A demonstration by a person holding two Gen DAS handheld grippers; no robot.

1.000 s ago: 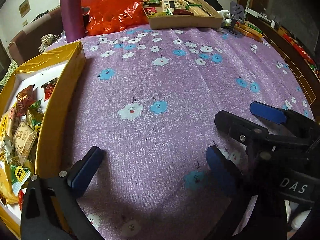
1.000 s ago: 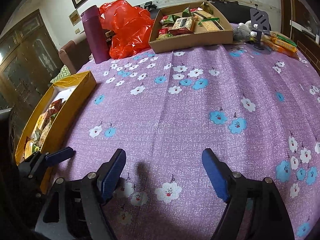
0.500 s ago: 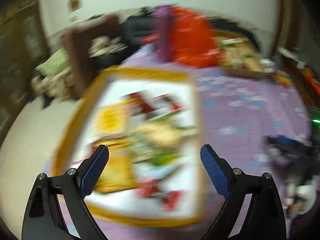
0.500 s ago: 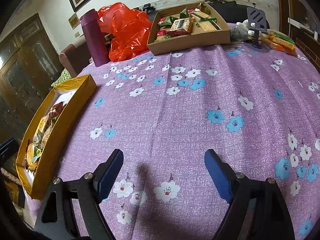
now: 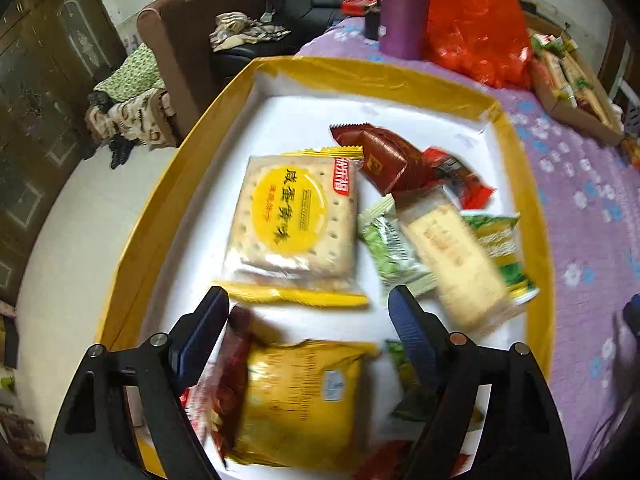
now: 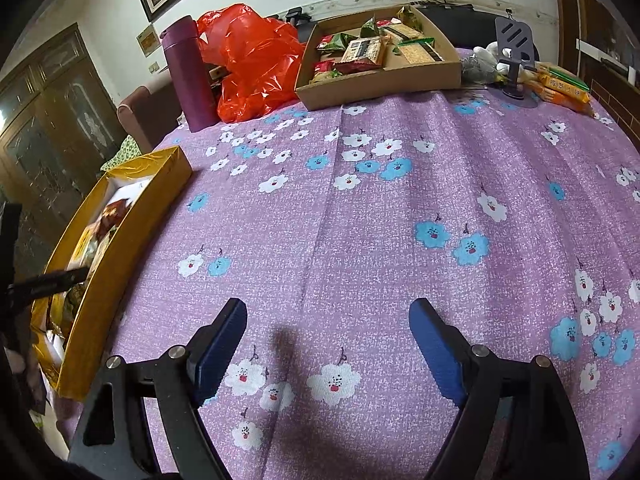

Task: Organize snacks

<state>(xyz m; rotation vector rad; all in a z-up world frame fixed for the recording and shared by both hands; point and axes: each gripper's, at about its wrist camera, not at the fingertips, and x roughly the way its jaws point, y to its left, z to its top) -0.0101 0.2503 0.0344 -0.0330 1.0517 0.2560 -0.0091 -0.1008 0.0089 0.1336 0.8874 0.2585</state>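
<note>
My left gripper (image 5: 309,300) hangs over the yellow box (image 5: 524,184), pointing down at its snacks. Its jaws are closing. A blurred yellow packet (image 5: 304,400) lies under and between them, but the pads do not touch it. Just ahead lies a square cracker packet (image 5: 292,220). To its right are a dark red packet (image 5: 384,156), green packets (image 5: 392,248) and a clear-wrapped biscuit (image 5: 456,256). My right gripper (image 6: 328,312) stands open and empty over the purple flowered cloth (image 6: 400,220). The yellow box (image 6: 120,264) sits at its left. A cardboard tray (image 6: 380,84) with several snacks stands at the back.
A purple bottle (image 6: 192,76) and a red plastic bag (image 6: 256,64) stand at the back left of the table. A grey phone stand (image 6: 514,48) and orange packets (image 6: 560,88) sit at the back right. The yellow box lies along the table's left edge, with a sofa (image 5: 180,40) beyond.
My left gripper has swung left from above the purple cloth to above the yellow box, and its jaws have narrowed. The right gripper has stayed where it was.
</note>
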